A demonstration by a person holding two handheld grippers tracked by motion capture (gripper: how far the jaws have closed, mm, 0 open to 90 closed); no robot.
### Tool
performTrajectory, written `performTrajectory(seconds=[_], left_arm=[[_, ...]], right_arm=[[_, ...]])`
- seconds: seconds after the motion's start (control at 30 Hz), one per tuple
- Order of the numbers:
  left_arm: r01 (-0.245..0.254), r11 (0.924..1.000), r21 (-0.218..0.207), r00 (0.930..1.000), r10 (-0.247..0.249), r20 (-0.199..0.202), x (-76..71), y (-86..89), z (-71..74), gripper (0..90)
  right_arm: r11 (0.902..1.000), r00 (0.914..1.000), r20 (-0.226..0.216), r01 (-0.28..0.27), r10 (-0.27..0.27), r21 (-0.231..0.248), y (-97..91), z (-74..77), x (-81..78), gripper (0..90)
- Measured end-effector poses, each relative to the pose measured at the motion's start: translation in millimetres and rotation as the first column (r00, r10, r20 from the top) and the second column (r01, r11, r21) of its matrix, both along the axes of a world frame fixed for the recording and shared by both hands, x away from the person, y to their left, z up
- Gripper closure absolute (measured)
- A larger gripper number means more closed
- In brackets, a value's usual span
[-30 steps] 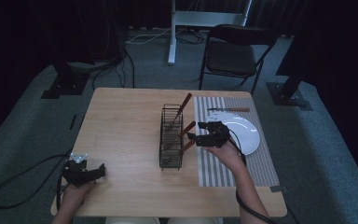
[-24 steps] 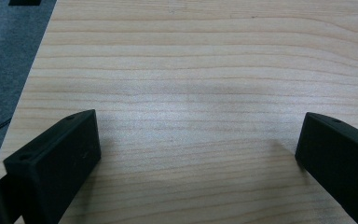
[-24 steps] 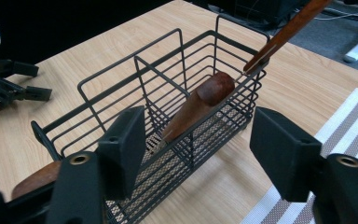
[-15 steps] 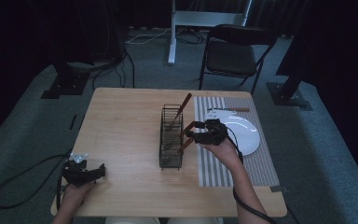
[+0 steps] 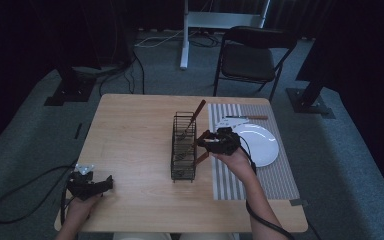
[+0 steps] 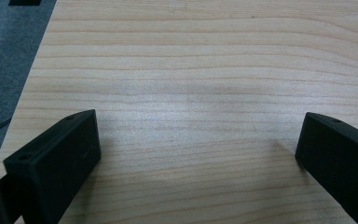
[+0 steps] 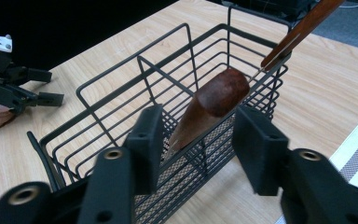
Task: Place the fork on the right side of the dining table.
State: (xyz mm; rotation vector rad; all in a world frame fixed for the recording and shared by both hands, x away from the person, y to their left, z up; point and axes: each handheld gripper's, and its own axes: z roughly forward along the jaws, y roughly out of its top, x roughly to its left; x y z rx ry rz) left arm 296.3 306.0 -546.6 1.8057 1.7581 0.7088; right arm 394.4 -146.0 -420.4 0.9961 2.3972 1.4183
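Between our right gripper's [image 7: 196, 140] closing jaws: a brown handle [image 7: 212, 105], untouched, leaning from the wire basket [image 7: 121, 93]. Wrist level. Left gripper [image 6: 196, 154] gapes over bare table [image 6: 191, 56].

My high view looks forward and down from above onto the whole table [image 5: 130, 130], while each hand-held gripper's camera peers close along its own jaws, the right one sharing the wire basket [image 7: 168, 116] just ahead with it.
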Motion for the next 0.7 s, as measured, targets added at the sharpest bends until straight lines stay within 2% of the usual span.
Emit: performTrajectory(seconds=[0.03, 0.07, 0.2, 0.53, 0.7], left_arm=[[0.000, 1.0000, 0.000, 1.0000, 0.000, 0.000, 0.0, 0.0, 0.0, 0.3], [0.000, 1.0000, 0.000, 1.0000, 0.000, 0.000, 0.0, 0.0, 0.0, 0.3], [-0.001, 1.0000, -0.002, 1.0000, 0.001, 0.000, 0.0, -0.1, -0.1, 0.3], [-0.001, 1.0000, -0.002, 1.0000, 0.001, 0.000, 0.0, -0.1, -0.1, 0.3], [-0.001, 1.0000, -0.002, 1.0000, 0.001, 0.000, 0.0, -0.1, -0.1, 0.3]], right_arm=[[1.0000, 1.0000, -0.002, -0.002, 0.002, 0.000, 0.8, -0.7, 0.3, 60.6], [1.0000, 1.0000, -0.002, -0.002, 0.002, 0.000, 0.8, -0.7, 0.3, 60.6], [0.9999, 0.9999, 0.002, -0.017, 0.017, -0.001, 2.5, -0.7, 0.5, 71.4], [0.9981, 0.9982, -0.015, -0.057, 0.058, 0.021, -0.6, -1.4, -4.8, 75.2], [0.9973, 0.9974, -0.004, -0.072, 0.072, 0.014, -0.8, 1.1, -7.7, 76.2]])
